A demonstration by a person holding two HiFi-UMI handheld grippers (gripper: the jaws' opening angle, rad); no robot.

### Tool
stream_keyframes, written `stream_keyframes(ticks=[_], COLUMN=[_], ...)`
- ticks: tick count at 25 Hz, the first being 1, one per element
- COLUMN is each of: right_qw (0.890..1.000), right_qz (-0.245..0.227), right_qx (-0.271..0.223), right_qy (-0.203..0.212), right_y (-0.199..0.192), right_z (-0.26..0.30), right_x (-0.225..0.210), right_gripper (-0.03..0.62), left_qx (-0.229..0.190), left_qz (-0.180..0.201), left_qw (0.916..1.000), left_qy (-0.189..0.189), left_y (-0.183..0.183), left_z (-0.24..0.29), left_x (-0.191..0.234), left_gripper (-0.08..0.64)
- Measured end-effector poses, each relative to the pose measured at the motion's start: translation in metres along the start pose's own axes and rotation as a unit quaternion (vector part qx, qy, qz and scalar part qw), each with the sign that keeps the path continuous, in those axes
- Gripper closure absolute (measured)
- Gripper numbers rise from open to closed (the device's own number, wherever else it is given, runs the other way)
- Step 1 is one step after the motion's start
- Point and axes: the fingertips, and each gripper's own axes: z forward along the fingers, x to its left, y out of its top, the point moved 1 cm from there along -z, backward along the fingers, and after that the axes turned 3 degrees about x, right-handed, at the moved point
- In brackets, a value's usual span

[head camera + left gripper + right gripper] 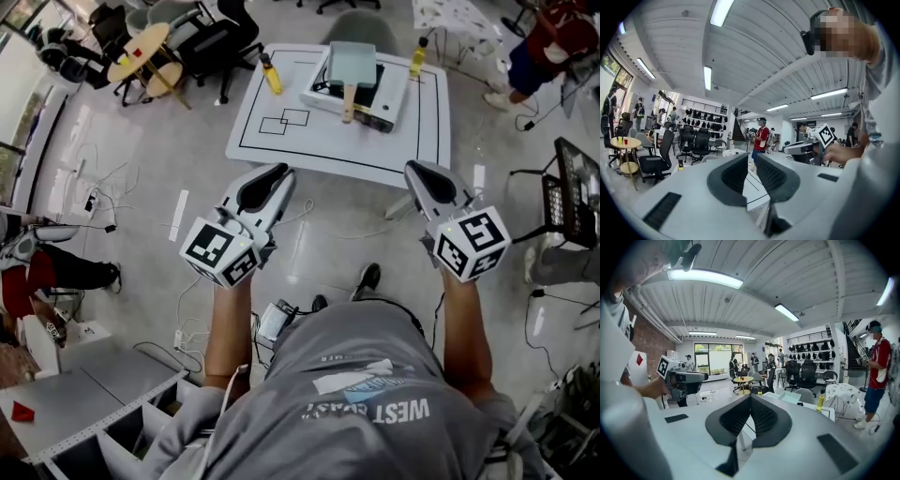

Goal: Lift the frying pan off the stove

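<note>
I'm seeing the frying pan (352, 66) sitting on the stove (386, 94) and covering most of it, toward the desk's (309, 141) far side. I'm holding the left gripper (277, 172) and right gripper (413, 170) short of the desk's near edge, pointing toward it, both jaws together on nothing.

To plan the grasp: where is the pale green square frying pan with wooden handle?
Head view, top centre: the frying pan sits on the white stove on the white table, between two yellow bottles.
</note>
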Motion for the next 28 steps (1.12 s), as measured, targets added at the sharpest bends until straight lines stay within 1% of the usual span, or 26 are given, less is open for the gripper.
stream_keyframes(ticks=[11,21,25,28], right_qw=[0.999,0.997,0.997,0.997], right_qz=[-0.001,0.004,0.011,0.023], right_qx=[0.004,-0.006,-0.011,-0.014], right_qy=[0.045,0.077,0.081,0.074], right_y=[0.007,0.010,0.005,-0.002], right_z=[0.034,0.039,0.039,0.035], right_x=[-0.063,-0.113,-0.132,-0.144], right_gripper=[0.581,0.581,0.581,0.581], left_qx=[0.011,0.021,0.026,0.035], left_qz=[-0.012,-0.005,-0.002,-0.005], left_qw=[0.9988,0.9967,0.9958,0.9957], left_qy=[0.047,0.078,0.088,0.085], left_y=[-0.001,0.006,0.006,0.002], left_z=[0.050,0.088,0.100,0.109], left_x=[0.013,0.004,0.002,0.000], left_gripper=[0.508,0.508,0.508,0.508])
